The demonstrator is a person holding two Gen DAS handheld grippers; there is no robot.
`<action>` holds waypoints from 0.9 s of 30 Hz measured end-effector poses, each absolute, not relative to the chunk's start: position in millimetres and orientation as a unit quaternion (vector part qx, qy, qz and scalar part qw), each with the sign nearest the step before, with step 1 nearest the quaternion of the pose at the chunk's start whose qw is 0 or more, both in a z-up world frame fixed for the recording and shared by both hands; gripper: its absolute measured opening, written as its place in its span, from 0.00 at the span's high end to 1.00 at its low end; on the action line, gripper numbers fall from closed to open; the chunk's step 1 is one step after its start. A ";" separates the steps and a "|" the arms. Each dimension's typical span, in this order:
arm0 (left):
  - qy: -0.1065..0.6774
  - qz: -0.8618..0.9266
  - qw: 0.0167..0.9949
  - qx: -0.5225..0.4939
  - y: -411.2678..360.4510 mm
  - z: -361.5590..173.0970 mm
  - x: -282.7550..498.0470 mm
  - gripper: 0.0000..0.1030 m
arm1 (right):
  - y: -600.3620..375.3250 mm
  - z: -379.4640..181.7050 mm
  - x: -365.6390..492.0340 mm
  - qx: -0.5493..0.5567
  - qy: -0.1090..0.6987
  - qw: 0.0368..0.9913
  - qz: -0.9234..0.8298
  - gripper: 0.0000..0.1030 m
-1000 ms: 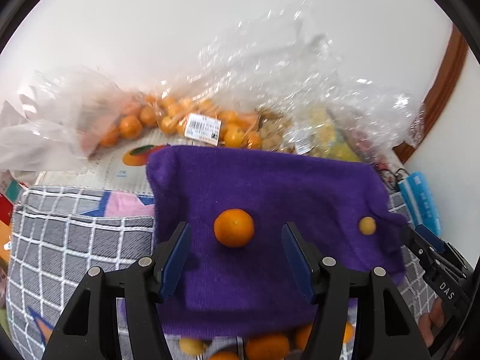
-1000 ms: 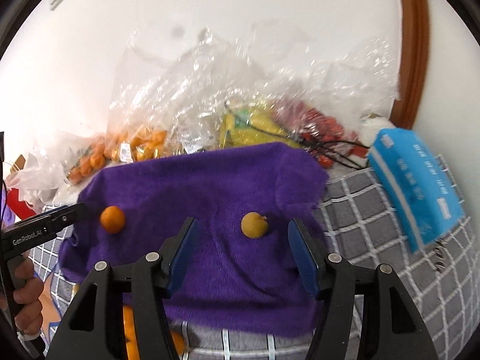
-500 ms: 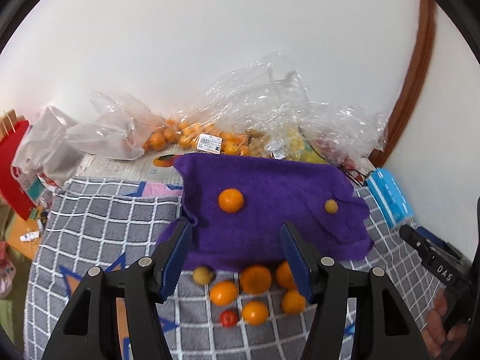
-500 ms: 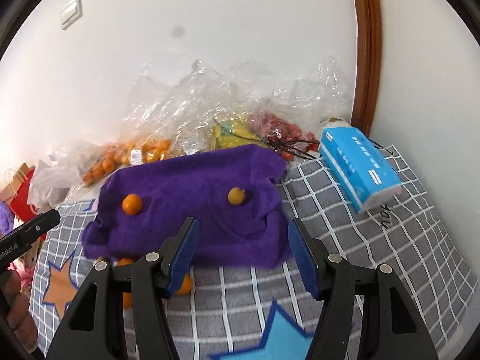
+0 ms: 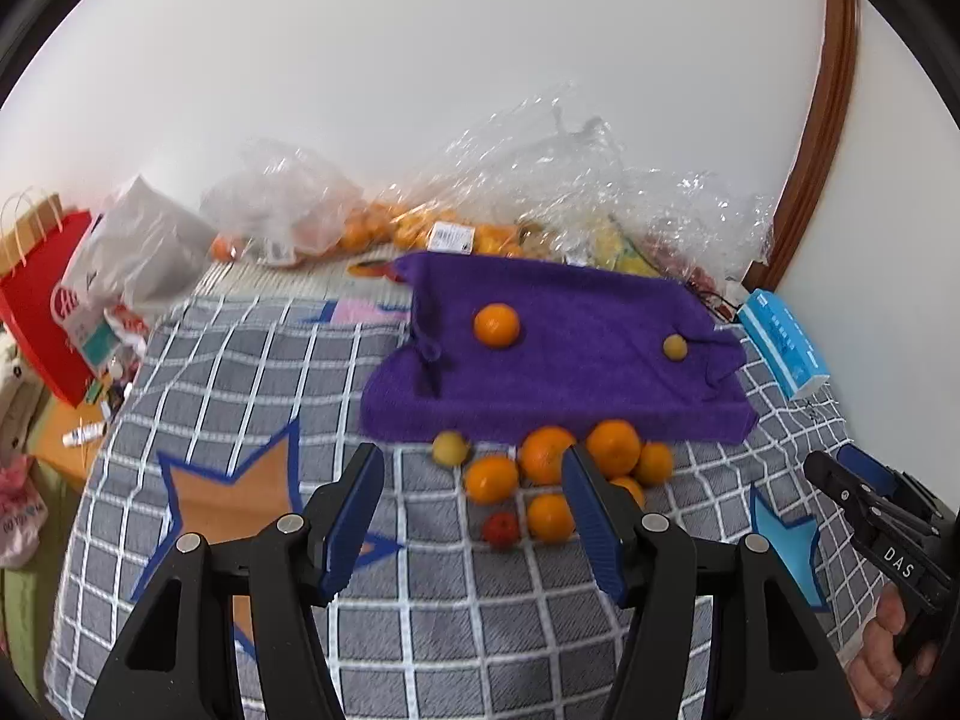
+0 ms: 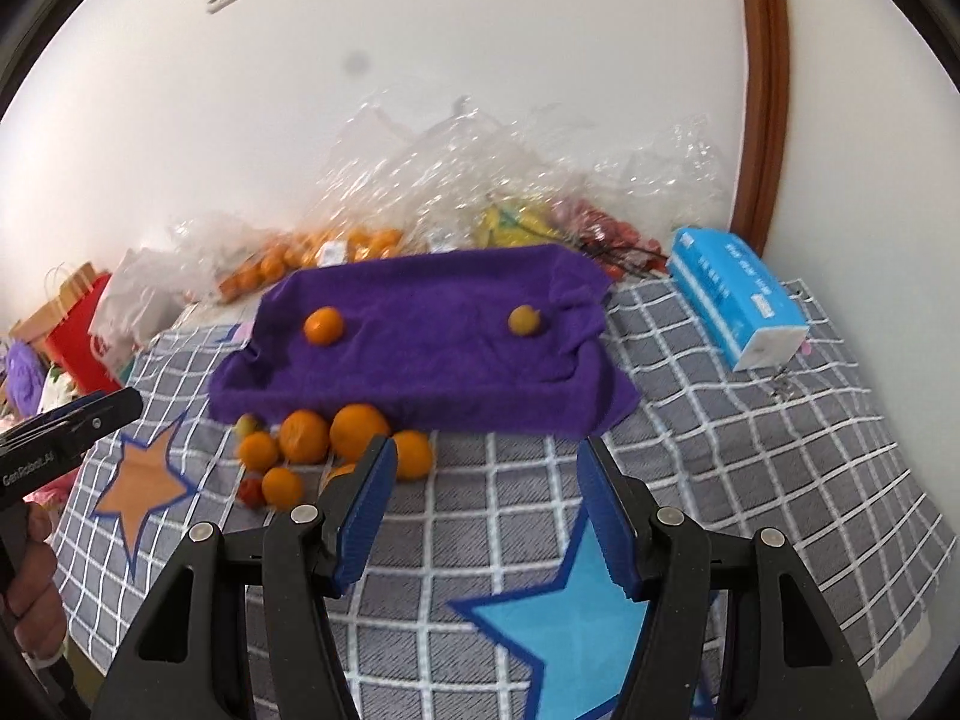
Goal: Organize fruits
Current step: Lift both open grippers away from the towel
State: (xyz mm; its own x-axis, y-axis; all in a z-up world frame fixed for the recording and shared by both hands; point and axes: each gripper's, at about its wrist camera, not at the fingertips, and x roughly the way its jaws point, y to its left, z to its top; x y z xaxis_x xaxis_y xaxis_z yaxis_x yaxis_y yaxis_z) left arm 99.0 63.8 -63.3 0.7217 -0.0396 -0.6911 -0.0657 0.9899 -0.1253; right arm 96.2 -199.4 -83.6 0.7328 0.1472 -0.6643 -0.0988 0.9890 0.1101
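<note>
your left gripper [image 5: 471, 513] and right gripper [image 6: 486, 507] stood apart and empty; the loose fruit pile [image 5: 555, 477] lay just beyond the fingertips, short of the purple towel [image 5: 558, 354], likely awaiting sorting.

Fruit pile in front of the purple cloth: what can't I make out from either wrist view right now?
- Left wrist view: the left gripper's right finger covers parts of several oranges in the fruit pile.
- Right wrist view: the right gripper's left finger hides the pile's near edge, so no firm count.
- Bagged fruit: crinkled plastic and blur hide what kinds.
</note>
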 end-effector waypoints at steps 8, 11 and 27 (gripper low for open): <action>0.381 0.011 0.922 -0.074 66.9 -79.8 83.3 0.42 | -186.8 -95.3 77.6 0.032 0.353 0.933 0.069 0.40; 0.383 0.010 0.921 -0.075 66.8 -84.4 82.1 0.42 | -188.8 -97.3 74.7 0.031 0.341 0.937 0.066 0.40; 0.408 0.023 0.910 -0.068 66.9 -103.9 92.6 0.42 | -189.5 -122.3 107.2 0.030 0.372 0.923 0.092 0.52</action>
